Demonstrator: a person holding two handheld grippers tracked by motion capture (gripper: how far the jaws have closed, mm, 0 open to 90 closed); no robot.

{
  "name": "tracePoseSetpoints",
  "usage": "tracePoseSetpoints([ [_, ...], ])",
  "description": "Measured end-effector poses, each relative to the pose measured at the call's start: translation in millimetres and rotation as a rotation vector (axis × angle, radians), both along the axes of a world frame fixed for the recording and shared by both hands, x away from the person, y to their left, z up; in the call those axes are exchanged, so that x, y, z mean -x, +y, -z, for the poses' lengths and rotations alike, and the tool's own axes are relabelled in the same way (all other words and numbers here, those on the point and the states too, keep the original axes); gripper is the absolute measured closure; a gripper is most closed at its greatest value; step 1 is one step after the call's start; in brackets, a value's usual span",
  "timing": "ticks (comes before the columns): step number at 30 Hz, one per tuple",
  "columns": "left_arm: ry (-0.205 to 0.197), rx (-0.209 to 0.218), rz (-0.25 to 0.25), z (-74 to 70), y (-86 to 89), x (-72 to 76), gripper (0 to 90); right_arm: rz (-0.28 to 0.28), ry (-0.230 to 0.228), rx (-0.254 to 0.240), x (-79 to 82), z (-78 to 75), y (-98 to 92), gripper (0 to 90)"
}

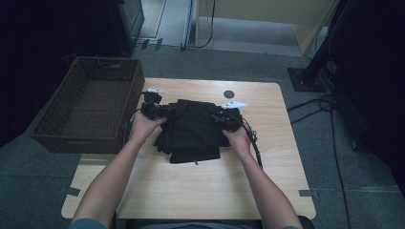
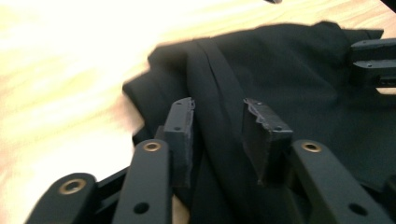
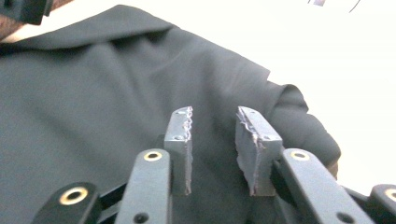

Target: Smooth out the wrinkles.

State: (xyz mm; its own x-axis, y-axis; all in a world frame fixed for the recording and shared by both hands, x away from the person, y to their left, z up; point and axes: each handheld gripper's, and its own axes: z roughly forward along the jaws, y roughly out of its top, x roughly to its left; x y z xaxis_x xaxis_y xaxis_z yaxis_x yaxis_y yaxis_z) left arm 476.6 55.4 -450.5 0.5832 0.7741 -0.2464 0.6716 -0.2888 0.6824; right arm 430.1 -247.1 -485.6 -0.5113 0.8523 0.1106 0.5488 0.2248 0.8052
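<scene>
Wicker basket [image 1: 90,105] beside table's [image 1: 191,191] left edge

I am seeing the black garment [image 1: 193,130] lying folded in a bundle, flat on the middle of the wooden table [image 1: 200,191].

Garment [image 1: 193,131]: plain black, no print, though it looks dark grey in the right gripper view, perhaps from glare. Table [image 1: 191,186] under it: pale wood grain. Basket [image 1: 90,105] left of the table: dark brown weave. Grippers [image 1: 155,109] [image 1: 227,117]: black, light grey plates. Floor [image 1: 28,191]: grey-green.
</scene>
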Motion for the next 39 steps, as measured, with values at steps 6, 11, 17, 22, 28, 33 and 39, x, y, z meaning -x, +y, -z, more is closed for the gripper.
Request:
tracePoseSetpoints([
  [6,0.018,0.017,0.009,-0.4,-14.4,-21.6,51.1,0.060,0.004,-0.052,-24.3,-1.9,-9.6,54.6],
  [11,0.052,0.003,0.026,16.8,-31.2,-32.0,49.4,0.063,0.069,-0.030,-43.8,7.7,0.5,55.0],
  [17,0.081,-0.054,0.067,45.5,-38.9,-20.6,58.0,0.053,0.104,0.030,-39.3,20.9,6.1,68.5],
  [22,0.088,-0.041,0.088,44.7,-40.3,4.7,58.2,0.031,0.085,0.016,-15.8,23.9,-2.7,69.2],
  [28,0.062,-0.025,0.135,38.0,-39.3,45.2,55.8,-0.005,0.066,0.004,32.8,25.7,-14.9,65.4],
  [33,0.023,0.008,0.103,21.1,-41.4,40.8,50.6,-0.004,0.045,-0.044,43.8,12.3,-22.9,54.8],
  [39,0.014,-0.008,0.099,19.7,-57.8,13.6,46.1,0.046,0.031,-0.055,17.5,2.3,-20.9,49.5],
])
